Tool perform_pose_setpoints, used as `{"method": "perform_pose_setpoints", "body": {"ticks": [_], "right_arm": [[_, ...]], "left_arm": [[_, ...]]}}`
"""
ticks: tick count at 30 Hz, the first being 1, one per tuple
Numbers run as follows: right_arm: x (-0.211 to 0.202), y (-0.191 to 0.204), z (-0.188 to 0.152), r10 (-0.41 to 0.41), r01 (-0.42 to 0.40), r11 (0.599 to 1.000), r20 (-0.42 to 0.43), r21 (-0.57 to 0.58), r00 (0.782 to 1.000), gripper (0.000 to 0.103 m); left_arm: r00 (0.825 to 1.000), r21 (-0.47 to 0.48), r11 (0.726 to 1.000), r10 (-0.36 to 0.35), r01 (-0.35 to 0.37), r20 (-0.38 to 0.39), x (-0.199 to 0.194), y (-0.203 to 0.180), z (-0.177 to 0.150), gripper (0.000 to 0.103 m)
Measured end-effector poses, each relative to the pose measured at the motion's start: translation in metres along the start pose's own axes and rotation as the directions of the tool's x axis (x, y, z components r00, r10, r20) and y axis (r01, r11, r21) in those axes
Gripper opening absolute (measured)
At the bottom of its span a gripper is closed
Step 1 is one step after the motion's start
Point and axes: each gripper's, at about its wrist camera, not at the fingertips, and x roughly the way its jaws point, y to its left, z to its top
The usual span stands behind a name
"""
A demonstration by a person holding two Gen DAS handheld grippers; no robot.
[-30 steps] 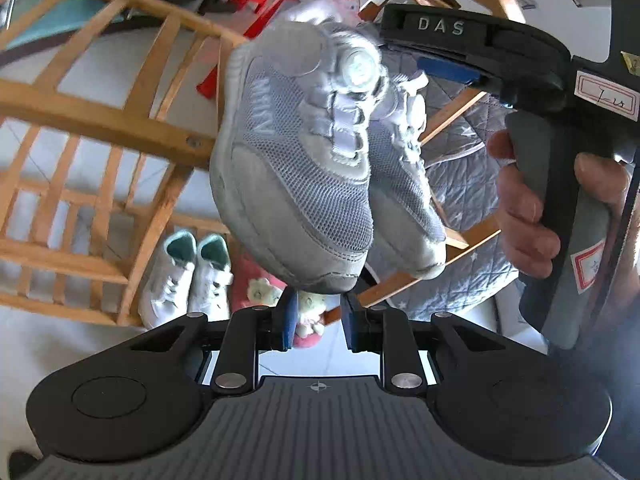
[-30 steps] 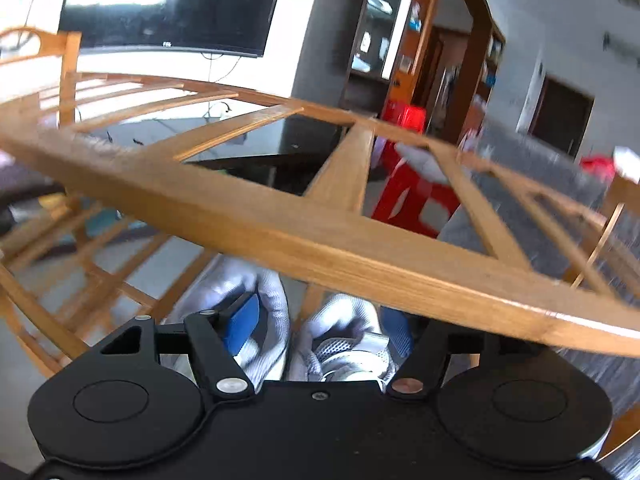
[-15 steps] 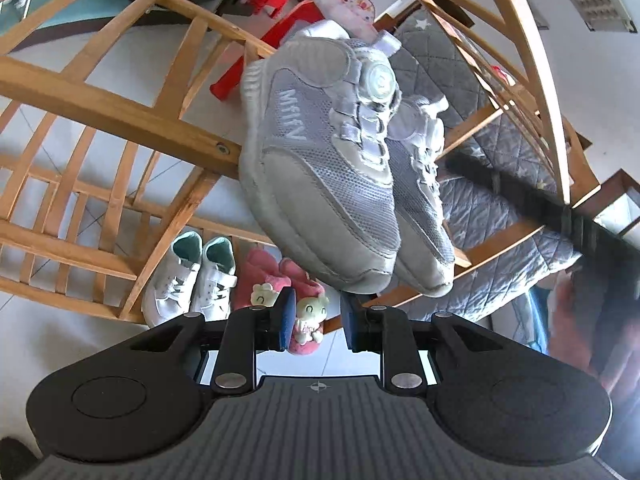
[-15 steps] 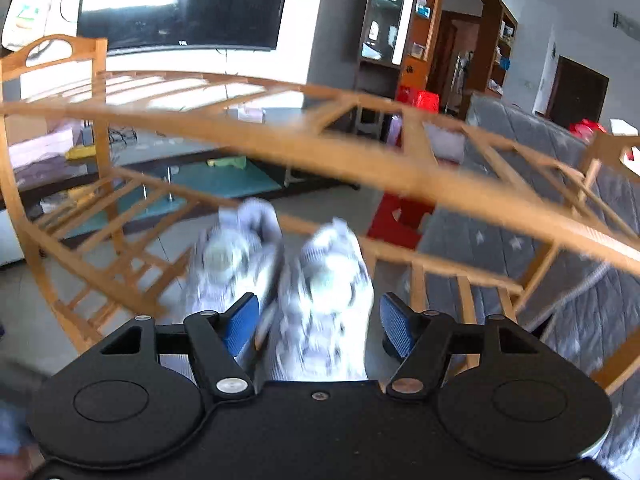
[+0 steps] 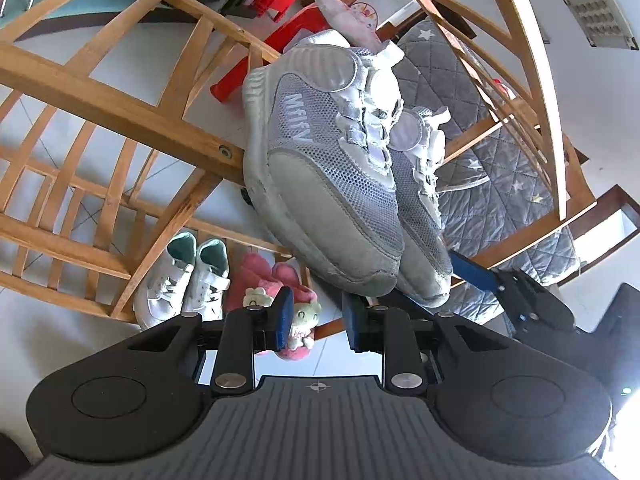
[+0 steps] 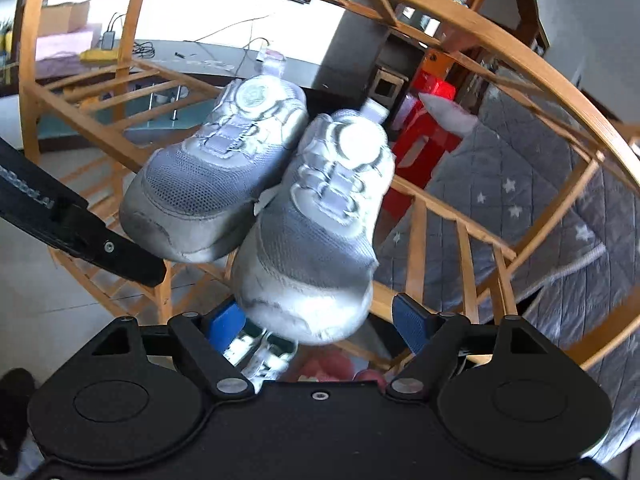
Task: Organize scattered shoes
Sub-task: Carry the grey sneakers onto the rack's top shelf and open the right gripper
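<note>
Two grey sneakers (image 6: 256, 184) on rack (image 6: 500, 44) — left gripper (image 5: 316, 320) released | right gripper (image 6: 320, 322) released

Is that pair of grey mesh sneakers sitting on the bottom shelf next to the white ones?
No, the grey mesh sneakers sit on a higher wooden shelf, well above the white sneakers and pink plush slippers down below.

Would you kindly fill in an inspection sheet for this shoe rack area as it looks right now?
Surface: slatted bamboo shoe rack over pale tiled floor.
Job's things: grey mesh sneakers paired on an upper shelf; white sneakers and pink plush slippers on the bottom shelf.
Clutter: red plastic stool behind the rack.
Grippers: left gripper open, empty; right gripper open, empty.
Cables: wires on a dark table behind.
Surroundings: grey quilted star-print cover to the right.
</note>
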Motion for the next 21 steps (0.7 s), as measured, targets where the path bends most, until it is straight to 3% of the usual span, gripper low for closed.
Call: {"method": "perform_pose_setpoints", "body": {"ticks": [7,15,21], "right_arm": [[0.011,0.015,0.001,-0.024,0.027,0.998,0.051,-0.059,0.998,0.074],[0.021,0.02,0.008,0.012,-0.015,1.0,0.119,0.021,0.993,0.073],[0.03,0.043,0.017,0.027,-0.02,0.999,0.171,-0.041,0.985,0.073]], "left_arm": [[0.999,0.007,0.999,0.037,-0.038,0.032,-0.004,0.002,0.003,0.028],[0.996,-0.026,0.999,0.037,-0.035,0.08,-0.017,0.011,0.008,0.033],[0.991,-0.068,0.996,0.061,-0.053,0.12,-0.031,0.024,0.014,0.038]]}}
